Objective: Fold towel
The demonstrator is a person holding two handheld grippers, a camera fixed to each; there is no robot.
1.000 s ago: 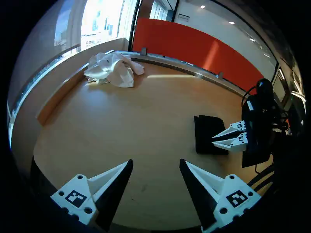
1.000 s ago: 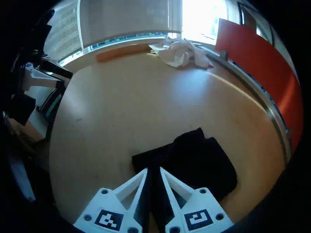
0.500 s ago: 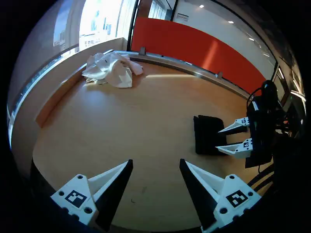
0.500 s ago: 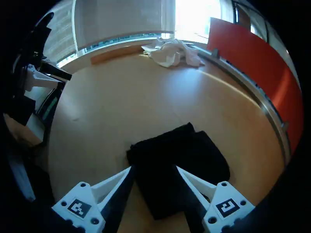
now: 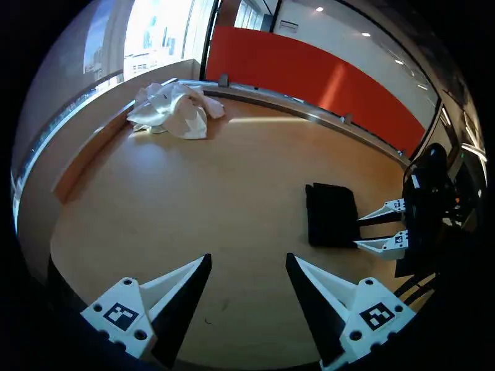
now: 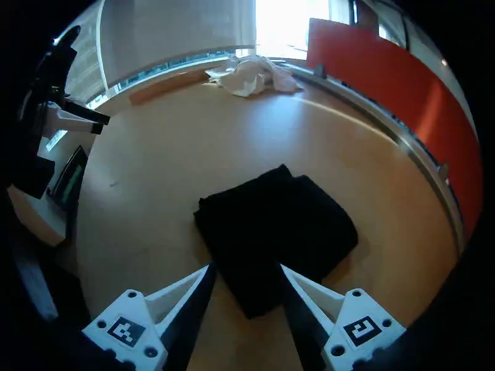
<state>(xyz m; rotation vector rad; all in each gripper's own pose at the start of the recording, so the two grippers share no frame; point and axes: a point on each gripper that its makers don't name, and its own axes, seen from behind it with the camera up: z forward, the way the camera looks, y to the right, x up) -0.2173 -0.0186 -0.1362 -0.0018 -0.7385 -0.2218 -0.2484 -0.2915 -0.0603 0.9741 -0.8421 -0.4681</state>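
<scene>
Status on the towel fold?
Left tongs open, empty. Right tongs open at edge of folded black cloth towel, not gripping. Crumpled white cloth far off, not blocking.

**Surroundings on and around the work surface**

A light wooden table (image 5: 185, 198) spans the middle of both views. A crumpled white cloth (image 5: 170, 111) lies at its far corner, upper left in the left gripper view and top centre in the right gripper view. A metal rail (image 5: 297, 108) edges the table, with a red panel (image 5: 309, 74) behind it. Bright windows (image 5: 154, 31) stand upper left; ceiling lights (image 5: 320, 10) glow at the top.
</scene>
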